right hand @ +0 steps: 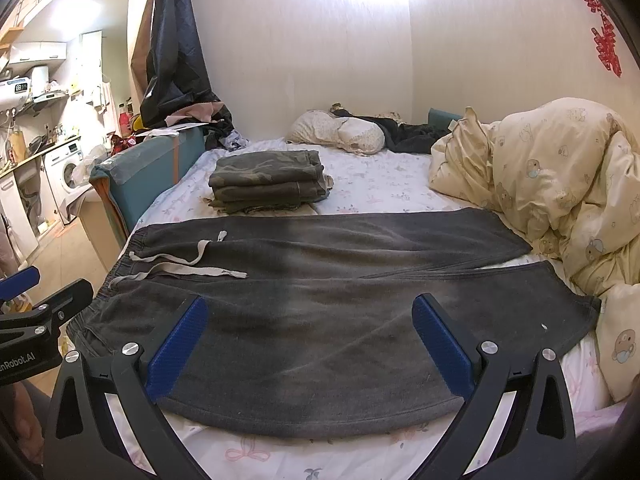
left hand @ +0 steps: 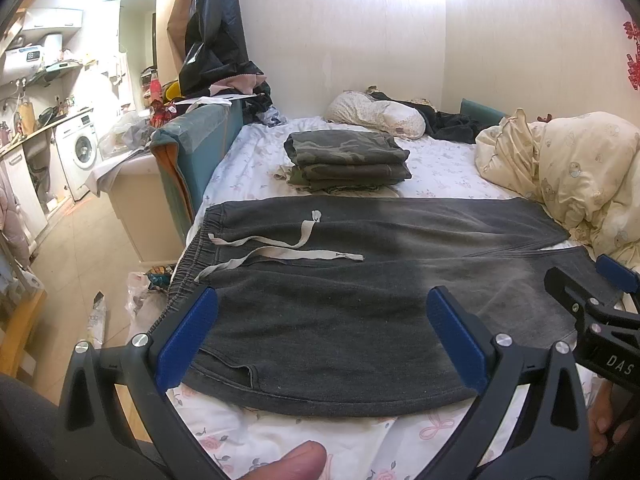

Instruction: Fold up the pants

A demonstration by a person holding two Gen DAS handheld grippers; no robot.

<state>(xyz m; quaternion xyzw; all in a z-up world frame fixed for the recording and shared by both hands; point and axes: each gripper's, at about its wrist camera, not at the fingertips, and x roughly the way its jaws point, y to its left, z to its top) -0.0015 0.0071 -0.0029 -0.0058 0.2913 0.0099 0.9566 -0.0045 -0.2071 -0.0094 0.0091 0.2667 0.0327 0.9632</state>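
The pants (left hand: 360, 312) were thick matt fleece, dark grey and faintly fuzzy, with a flat woven cotton drawstring (left hand: 280, 248). Ahead of the left claw (left hand: 320, 344), ribbed blue plastic pads (left hand: 188, 340), matt black arms, shiny metal screws.

The pants (left hand: 360, 304) are dark grey sweatpants, spread flat and unfolded across the bed (left hand: 440, 160) on its floral sheet, front side up. The elastic waistband (left hand: 192, 256) lies at the left edge of the bed, with a pale drawstring (left hand: 280, 254) trailing loose over the fabric, and the two legs run rightward side by side, their cuffs ending near the cream duvet (left hand: 572, 168). The legs part slightly toward the cuffs, showing a sliver of sheet between them.
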